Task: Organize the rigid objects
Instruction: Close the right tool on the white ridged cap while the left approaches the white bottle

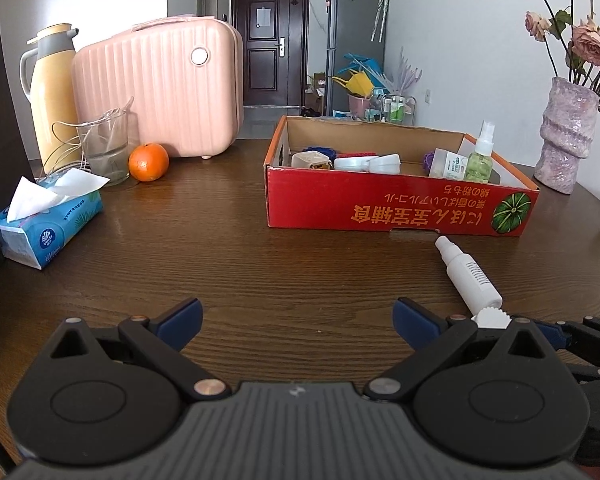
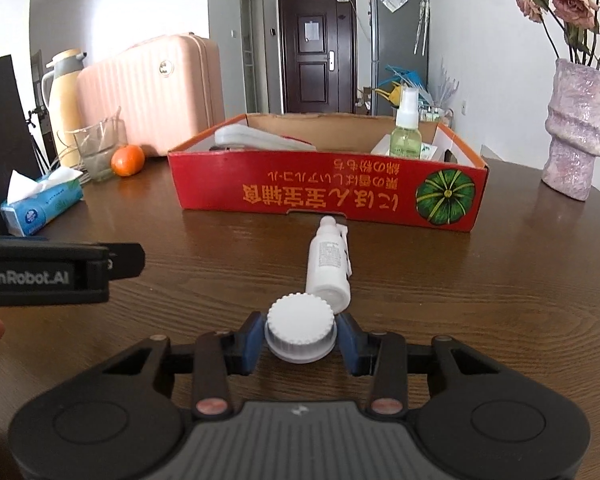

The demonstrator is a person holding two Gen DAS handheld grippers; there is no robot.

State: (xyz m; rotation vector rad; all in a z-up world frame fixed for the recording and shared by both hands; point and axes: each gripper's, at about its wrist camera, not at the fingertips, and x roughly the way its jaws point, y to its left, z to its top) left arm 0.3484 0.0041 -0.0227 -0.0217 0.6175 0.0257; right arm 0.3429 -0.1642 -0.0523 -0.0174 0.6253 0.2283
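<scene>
Looking along my left gripper (image 1: 298,322), jaws spread wide over bare wooden table (image 1: 260,272), nothing held, white spray bottle (image 1: 468,276) lying near right before red box (image 1: 400,204), then my right gripper (image 2: 300,338), clamped on white ridged cap (image 2: 300,334) touching the bottle's base.

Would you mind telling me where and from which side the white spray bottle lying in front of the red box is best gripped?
Grip the spray bottle across its round body, probably coming down from above with the fingers on its left and right sides. It lies flat on the table, nozzle toward the box, so the straight mid-section offers parallel sides; the narrow nozzle end looks less secure.
</scene>
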